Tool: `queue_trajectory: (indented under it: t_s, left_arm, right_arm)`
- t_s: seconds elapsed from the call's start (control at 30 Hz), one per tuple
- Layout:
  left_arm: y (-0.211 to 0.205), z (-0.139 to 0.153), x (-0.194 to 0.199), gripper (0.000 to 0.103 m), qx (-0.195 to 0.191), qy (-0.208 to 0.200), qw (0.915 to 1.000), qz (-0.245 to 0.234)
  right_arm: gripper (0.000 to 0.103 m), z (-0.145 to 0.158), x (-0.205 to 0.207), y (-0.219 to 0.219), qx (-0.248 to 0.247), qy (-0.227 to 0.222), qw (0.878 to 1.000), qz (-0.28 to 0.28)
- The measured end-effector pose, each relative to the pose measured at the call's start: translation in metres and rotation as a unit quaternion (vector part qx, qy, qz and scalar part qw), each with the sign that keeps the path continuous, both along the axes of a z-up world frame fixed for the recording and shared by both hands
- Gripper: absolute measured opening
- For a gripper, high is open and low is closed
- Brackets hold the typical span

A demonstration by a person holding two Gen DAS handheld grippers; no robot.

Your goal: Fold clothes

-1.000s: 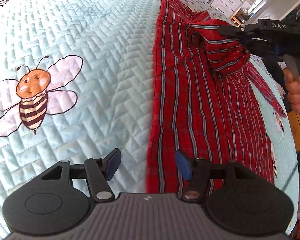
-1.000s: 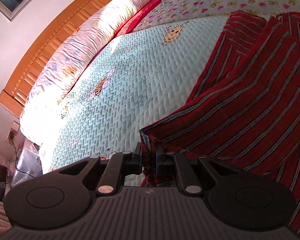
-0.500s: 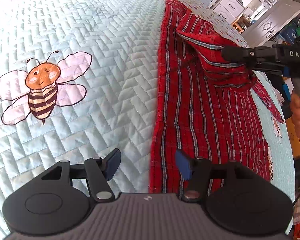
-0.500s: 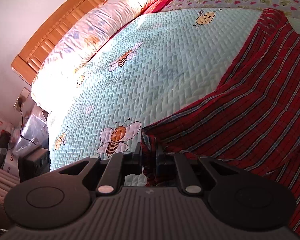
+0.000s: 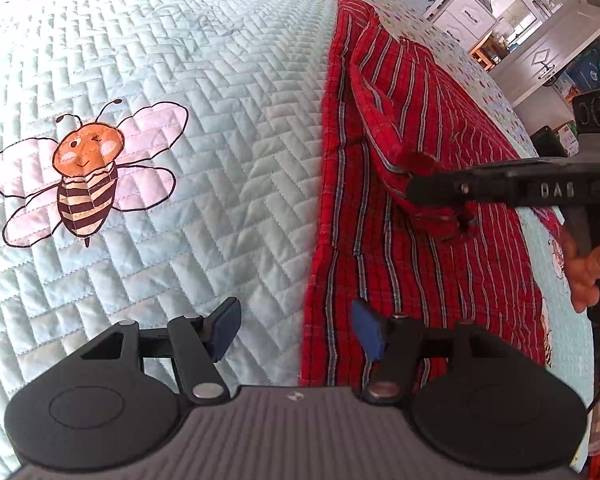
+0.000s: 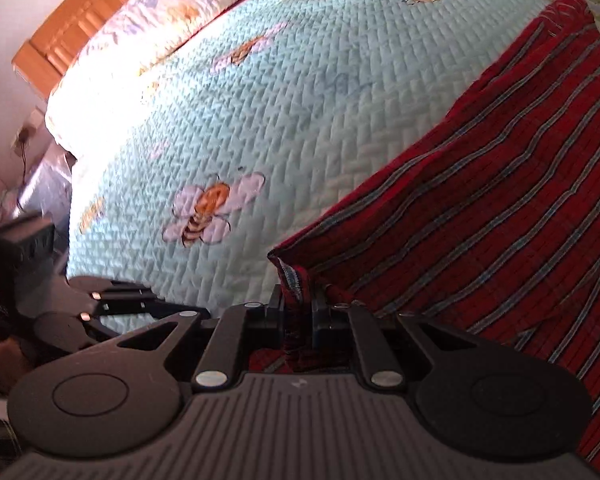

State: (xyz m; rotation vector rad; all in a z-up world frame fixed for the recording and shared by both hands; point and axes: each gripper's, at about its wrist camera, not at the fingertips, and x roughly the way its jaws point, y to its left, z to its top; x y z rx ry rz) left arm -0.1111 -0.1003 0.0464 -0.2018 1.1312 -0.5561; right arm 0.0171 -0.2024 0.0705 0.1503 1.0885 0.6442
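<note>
A red striped shirt (image 5: 432, 264) lies lengthwise on the light blue quilt (image 5: 220, 128). My left gripper (image 5: 296, 330) is open and hovers over the shirt's near left edge, which shows between its blue pads (image 5: 225, 330). My right gripper (image 6: 296, 304) is shut on a bunched corner of the shirt (image 6: 480, 216) and holds that fold lifted over the shirt's body. In the left wrist view the right gripper (image 5: 416, 194) reaches in from the right, a hand (image 5: 584, 268) on its handle. The left gripper (image 6: 140, 300) appears at the left of the right wrist view.
Bee drawings (image 5: 86, 172) mark the quilt. A rolled duvet (image 6: 160, 32) and a wooden headboard (image 6: 64, 28) lie along the bed's far side. White cabinets (image 5: 532, 32) stand beyond the bed. The bed's edge drops off at the right (image 5: 572, 320).
The right gripper has carried the shirt fold leftward and lower across the shirt's body, rolling as it went. The left gripper has stayed almost in place, still open.
</note>
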Motion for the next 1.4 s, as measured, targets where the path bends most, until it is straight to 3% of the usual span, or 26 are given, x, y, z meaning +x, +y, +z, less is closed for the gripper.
queue_trajectory:
  t_s: [0.2, 0.27, 0.3, 0.37, 0.43, 0.5, 0.63, 0.7, 0.8, 0.87, 1.03, 1.1, 1.13, 1.17, 1.2, 1.23, 1.3, 1.4]
  left_arm:
    - [0.002, 0.002, 0.002, 0.064, -0.008, 0.001, 1.0000, 0.005]
    - [0.001, 0.002, 0.006, 0.064, -0.009, -0.001, 0.9999, 0.008]
    - [0.000, 0.002, 0.008, 0.064, -0.010, -0.004, 0.9999, 0.008]
    - [-0.004, 0.004, 0.013, 0.064, -0.012, -0.012, 0.9998, 0.007]
    - [-0.008, 0.007, 0.019, 0.064, -0.013, -0.024, 0.9996, 0.005]
    - [-0.011, 0.007, 0.024, 0.064, -0.027, -0.024, 0.9994, 0.002]
    - [-0.015, 0.000, 0.031, 0.064, -0.070, 0.016, 0.9973, 0.011]
    - [-0.019, 0.000, 0.030, 0.064, -0.104, 0.036, 0.9938, 0.021]
    - [-0.015, 0.007, 0.027, 0.064, -0.147, 0.049, 0.9873, 0.034]
    - [-0.016, 0.007, 0.026, 0.064, -0.157, 0.054, 0.9855, 0.037]
    - [-0.028, -0.003, 0.030, 0.064, -0.151, 0.073, 0.9848, 0.045]
    - [-0.035, -0.002, 0.031, 0.063, -0.158, 0.062, 0.9845, 0.046]
    - [-0.038, -0.001, 0.030, 0.061, -0.161, 0.052, 0.9846, 0.045]
    - [-0.041, 0.000, 0.029, 0.052, -0.160, 0.040, 0.9853, 0.043]
    - [-0.044, 0.001, 0.028, 0.033, -0.158, 0.028, 0.9862, 0.042]
    - [-0.047, 0.000, 0.027, 0.023, -0.155, 0.024, 0.9866, 0.044]
    - [-0.048, -0.003, 0.026, 0.018, -0.156, 0.028, 0.9859, 0.054]
    - [-0.043, 0.001, 0.022, 0.017, -0.200, 0.052, 0.9764, 0.064]
  right_arm:
    - [0.012, 0.022, -0.013, 0.022, -0.064, -0.046, 0.995, 0.062]
    - [0.019, 0.020, -0.015, 0.024, -0.061, -0.053, 0.995, 0.065]
    - [0.026, 0.017, -0.016, 0.022, -0.048, -0.051, 0.996, 0.058]
    - [0.037, 0.009, -0.018, 0.003, 0.022, -0.022, 0.999, 0.010]
    - [0.037, -0.001, -0.026, -0.030, 0.086, -0.006, 0.993, -0.086]
    - [0.038, -0.011, -0.037, -0.070, 0.145, 0.004, 0.968, -0.204]
    - [0.040, -0.043, -0.054, -0.135, 0.227, 0.047, 0.889, -0.395]
    - [0.040, -0.055, -0.056, -0.145, 0.232, 0.052, 0.872, -0.428]
    - [0.039, -0.065, -0.054, -0.147, 0.267, 0.057, 0.855, -0.441]
    - [0.039, -0.069, -0.052, -0.147, 0.284, 0.060, 0.847, -0.445]
    - [0.039, -0.078, -0.044, -0.146, 0.287, 0.063, 0.837, -0.462]
    - [0.038, -0.077, -0.040, -0.144, 0.277, 0.051, 0.841, -0.462]
    - [0.027, -0.076, -0.037, -0.143, 0.271, 0.045, 0.845, -0.459]
    - [0.010, -0.075, -0.034, -0.141, 0.265, 0.039, 0.848, -0.457]
    - [0.000, -0.074, -0.031, -0.140, 0.259, 0.033, 0.852, -0.454]
    - [0.001, -0.073, -0.029, -0.139, 0.253, 0.028, 0.855, -0.452]
    - [0.000, -0.067, -0.028, -0.137, 0.242, 0.017, 0.860, -0.449]
    - [0.000, -0.054, -0.029, -0.135, 0.230, -0.002, 0.866, -0.445]
